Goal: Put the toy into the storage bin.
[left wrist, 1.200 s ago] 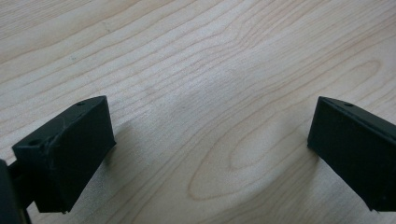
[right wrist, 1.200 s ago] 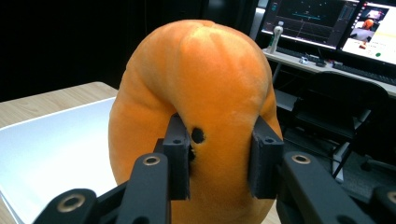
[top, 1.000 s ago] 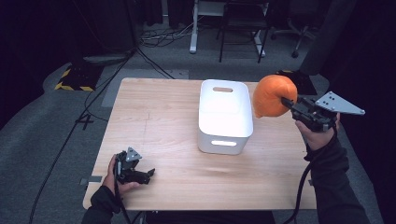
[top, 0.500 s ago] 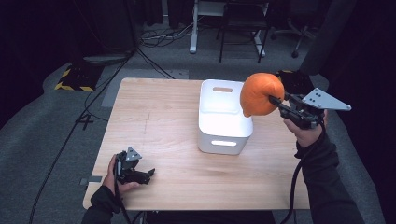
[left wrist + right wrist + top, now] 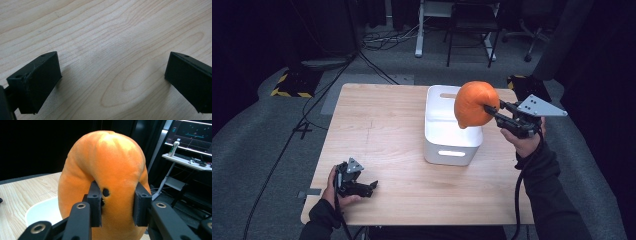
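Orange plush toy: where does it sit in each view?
High view: orange plush toy right of centre, above the white bin, clamped by the right hand-held gripper.
Left gripper view: bare wooden table.
Right gripper view: centre, between the jaws.
Shared landmark: the white bin.

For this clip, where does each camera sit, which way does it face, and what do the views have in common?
High view: above the person's side, facing forward and down on the table; both forearms and the left tool show.
Left gripper view: on the left tool, looking down at bare wood between open jaws.
Right gripper view: on the right tool, looking level at the orange plush toy it grips.
Shared: the high and right gripper views show the toy over the white bin.
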A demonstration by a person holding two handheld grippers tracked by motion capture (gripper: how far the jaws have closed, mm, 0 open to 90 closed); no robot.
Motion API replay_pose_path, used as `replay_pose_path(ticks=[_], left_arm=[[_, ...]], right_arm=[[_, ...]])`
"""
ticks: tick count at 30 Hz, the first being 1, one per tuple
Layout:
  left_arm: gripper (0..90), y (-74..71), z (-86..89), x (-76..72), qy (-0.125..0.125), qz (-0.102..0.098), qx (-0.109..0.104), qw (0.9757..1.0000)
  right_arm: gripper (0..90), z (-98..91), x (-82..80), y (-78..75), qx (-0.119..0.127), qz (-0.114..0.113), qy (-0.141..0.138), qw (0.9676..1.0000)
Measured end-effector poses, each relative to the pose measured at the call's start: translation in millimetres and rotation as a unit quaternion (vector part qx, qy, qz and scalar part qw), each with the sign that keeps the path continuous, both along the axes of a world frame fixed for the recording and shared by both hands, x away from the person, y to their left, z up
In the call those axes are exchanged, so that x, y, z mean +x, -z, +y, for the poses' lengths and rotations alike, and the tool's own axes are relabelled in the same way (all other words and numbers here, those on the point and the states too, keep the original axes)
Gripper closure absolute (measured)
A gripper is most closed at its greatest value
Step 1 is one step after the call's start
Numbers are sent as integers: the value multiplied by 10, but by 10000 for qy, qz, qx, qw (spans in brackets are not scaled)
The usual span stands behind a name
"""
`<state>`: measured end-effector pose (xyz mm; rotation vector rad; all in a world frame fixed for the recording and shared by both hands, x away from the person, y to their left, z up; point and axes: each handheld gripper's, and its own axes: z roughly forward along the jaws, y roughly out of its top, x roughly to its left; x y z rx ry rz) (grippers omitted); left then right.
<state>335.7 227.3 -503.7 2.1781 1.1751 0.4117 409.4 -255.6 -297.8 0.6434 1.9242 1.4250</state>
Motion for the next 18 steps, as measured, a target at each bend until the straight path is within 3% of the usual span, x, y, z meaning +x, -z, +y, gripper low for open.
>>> replay_pose_path(ticks=[18], left_arm=[[6,0,0,0,0,0,-1,10000]], right_arm=[[659,181,79,145,-112,189,-145,9997]])
